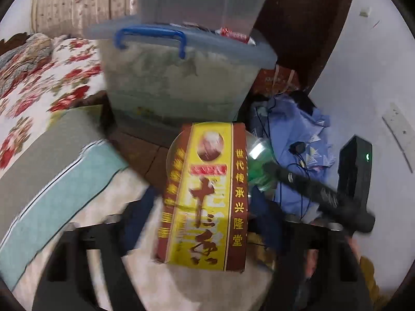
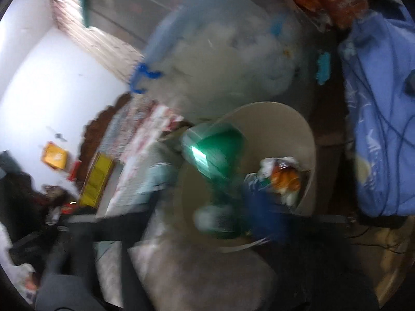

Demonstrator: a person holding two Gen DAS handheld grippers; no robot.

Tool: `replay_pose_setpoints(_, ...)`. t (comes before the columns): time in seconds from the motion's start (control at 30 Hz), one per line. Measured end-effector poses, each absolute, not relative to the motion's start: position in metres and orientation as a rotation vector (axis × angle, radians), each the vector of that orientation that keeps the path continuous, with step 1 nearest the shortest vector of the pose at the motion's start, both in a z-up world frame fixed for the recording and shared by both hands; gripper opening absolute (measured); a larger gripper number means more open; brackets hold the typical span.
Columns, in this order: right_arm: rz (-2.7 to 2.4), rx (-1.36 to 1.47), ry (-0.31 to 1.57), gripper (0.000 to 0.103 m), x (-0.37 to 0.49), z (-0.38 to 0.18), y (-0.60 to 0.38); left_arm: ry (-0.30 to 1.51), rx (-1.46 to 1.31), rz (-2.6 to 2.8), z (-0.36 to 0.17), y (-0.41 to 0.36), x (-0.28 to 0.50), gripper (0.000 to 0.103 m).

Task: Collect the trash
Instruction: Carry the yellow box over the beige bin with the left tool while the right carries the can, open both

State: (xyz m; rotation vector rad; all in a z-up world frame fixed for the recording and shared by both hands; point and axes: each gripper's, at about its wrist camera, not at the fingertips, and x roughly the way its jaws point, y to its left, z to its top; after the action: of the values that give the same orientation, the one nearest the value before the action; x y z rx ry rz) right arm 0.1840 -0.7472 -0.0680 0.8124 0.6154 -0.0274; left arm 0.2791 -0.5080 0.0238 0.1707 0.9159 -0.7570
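A yellow and brown carton point(image 1: 205, 197) with printed characters hangs upright between the fingers of my left gripper point(image 1: 202, 223). The fingers stand wide apart and do not touch it. Behind it shows the rim of a white bin point(image 1: 170, 155) with a green bottle point(image 1: 256, 171) in it. In the right wrist view the blurred green bottle point(image 2: 215, 155) is over the bin point(image 2: 308, 140), free of my open right gripper point(image 2: 207, 223). Crumpled wrappers point(image 2: 282, 178) and a blue pack point(image 2: 267, 217) lie inside. A black finger point(image 1: 319, 194) of the right gripper crosses the left wrist view.
A clear storage box with a blue handle point(image 1: 181, 77) stands right behind the bin. A floral bedspread point(image 1: 52, 77) lies to the left. A blue cloth with cables point(image 1: 298, 134) and a black charger point(image 1: 355, 165) lie to the right. Another yellow box point(image 2: 96, 178) sits far left.
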Motion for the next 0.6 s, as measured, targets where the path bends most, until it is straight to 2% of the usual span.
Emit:
replay_pose_setpoints(0.1, -0.039, 0.856, 0.596, 0.078, 0.18, -0.066, -0.752, 0.965, 0.17, -0.741, 0.014, -0.527, 0.288, 0.072)
replay_pose_setpoints(0.3, -0.038, 0.892, 0.49, 0.078, 0.141, -0.054, -0.742, 0.949, 0.128, -0.736, 0.014, -0.476, 0.27, 0.072)
replay_pose_setpoints(0.6, 0.187, 0.934, 0.576, 0.078, 0.148, -0.053, -0.662, 0.929, 0.146, -0.576, 0.013, -0.345, 0.218, 0.073)
